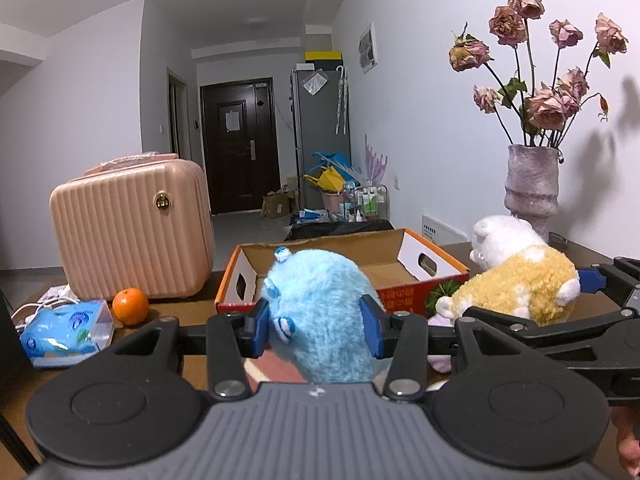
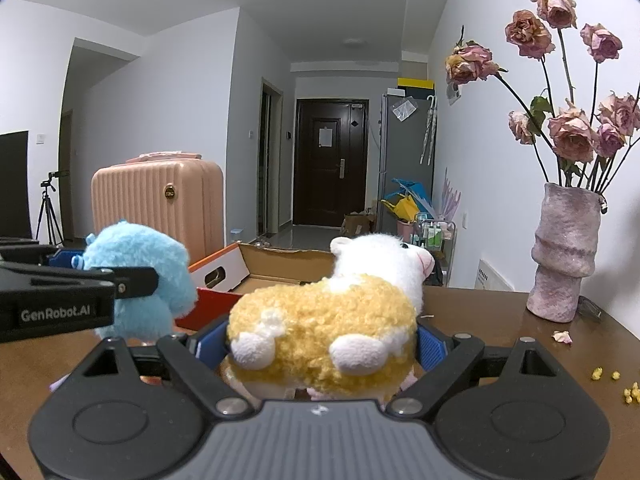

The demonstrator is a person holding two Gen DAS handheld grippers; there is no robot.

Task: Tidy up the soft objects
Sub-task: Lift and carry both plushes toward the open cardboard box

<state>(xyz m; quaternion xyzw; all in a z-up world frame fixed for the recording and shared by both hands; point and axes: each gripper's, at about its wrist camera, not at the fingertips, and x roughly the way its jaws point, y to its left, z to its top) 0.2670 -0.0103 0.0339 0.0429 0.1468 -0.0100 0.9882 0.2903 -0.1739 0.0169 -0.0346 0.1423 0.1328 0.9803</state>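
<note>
My left gripper (image 1: pixel 316 330) is shut on a fluffy blue plush toy (image 1: pixel 320 304), its blue pads pressed into both sides. The same blue plush toy (image 2: pixel 140 276) shows at the left of the right wrist view. My right gripper (image 2: pixel 316 346) is shut on a yellow and white plush sheep (image 2: pixel 332 328), held wide around its body. That sheep (image 1: pixel 516 272) appears at the right in the left wrist view. Both toys hang above the brown table, just in front of an open cardboard box (image 1: pixel 400 256) with orange edges, also seen as the box (image 2: pixel 276 264) behind the toys.
A pink ribbed case (image 1: pixel 132 228) stands at the back left, with an orange (image 1: pixel 130 306) and a blue tissue pack (image 1: pixel 66 332) before it. A pinkish vase of dried roses (image 2: pixel 566 256) stands at the right. Petals and yellow crumbs (image 2: pixel 608 378) lie on the table (image 2: pixel 500 320).
</note>
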